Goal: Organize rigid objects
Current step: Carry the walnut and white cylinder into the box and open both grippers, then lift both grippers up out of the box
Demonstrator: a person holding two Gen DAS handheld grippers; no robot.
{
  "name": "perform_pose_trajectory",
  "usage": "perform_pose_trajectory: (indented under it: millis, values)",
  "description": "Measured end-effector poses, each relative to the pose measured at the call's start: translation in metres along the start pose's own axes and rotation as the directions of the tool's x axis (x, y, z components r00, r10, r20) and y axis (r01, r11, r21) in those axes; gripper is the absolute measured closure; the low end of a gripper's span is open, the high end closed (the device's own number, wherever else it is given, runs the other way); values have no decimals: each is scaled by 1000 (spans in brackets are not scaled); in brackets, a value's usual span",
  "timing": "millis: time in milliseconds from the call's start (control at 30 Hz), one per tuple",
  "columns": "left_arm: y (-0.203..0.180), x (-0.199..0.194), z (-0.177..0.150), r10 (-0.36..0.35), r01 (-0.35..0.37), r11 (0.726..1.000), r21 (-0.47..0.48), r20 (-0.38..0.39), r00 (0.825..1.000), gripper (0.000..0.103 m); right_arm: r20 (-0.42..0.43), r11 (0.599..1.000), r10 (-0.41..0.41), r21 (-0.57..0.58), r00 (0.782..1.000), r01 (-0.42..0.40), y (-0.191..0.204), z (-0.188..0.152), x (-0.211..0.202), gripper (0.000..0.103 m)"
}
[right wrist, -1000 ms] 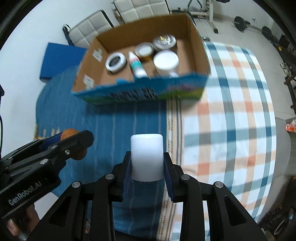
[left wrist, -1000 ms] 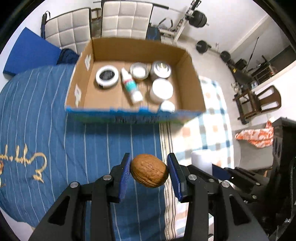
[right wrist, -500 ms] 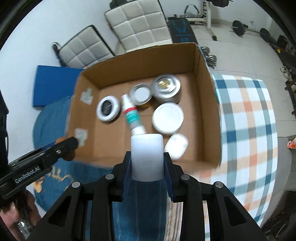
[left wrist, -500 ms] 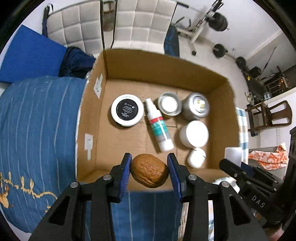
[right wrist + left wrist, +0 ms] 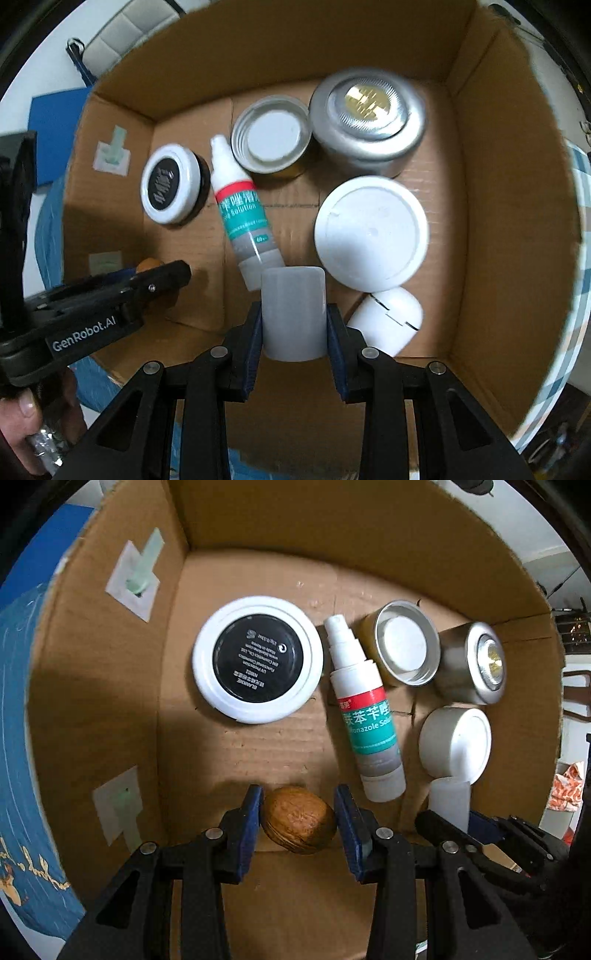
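Observation:
My left gripper (image 5: 298,818) is shut on a brown walnut (image 5: 298,819) and holds it inside the cardboard box (image 5: 110,686), over the near left floor. My right gripper (image 5: 293,325) is shut on a white plastic cap (image 5: 293,314) and holds it inside the box (image 5: 517,221) near the front wall. In the box lie a black-and-white round compact (image 5: 258,659), a spray bottle (image 5: 365,716) on its side, a silver tin lid (image 5: 406,642), a silver tin (image 5: 471,664), a white jar (image 5: 456,742) and a small white case (image 5: 388,319).
The box sits on a blue striped cloth (image 5: 14,738). The right gripper's arm (image 5: 480,842) shows at the lower right of the left wrist view, and the left gripper (image 5: 162,275) at the left of the right wrist view. A checked cloth (image 5: 580,295) lies right of the box.
Both grippers moved forward and down from above the box's front edge into the box. Each still holds its object. The box contents have not moved.

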State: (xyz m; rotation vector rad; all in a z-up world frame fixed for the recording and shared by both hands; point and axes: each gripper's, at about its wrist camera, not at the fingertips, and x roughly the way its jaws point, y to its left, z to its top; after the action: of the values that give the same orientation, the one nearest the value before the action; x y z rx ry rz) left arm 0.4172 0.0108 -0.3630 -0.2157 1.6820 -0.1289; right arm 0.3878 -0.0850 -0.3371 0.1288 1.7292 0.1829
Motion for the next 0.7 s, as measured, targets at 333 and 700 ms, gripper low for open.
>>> perform_pose_trajectory:
  millis: [333,700]
  values:
    - [2,20,2,46,-46,999,9,-57,997,64,-84,998,-64,-12,994,63,1,7,32,68]
    - [-15,-9,-10,124,-125,991,44,36,992,45,-70,996,-93,0,993,93,-6,5,26,46]
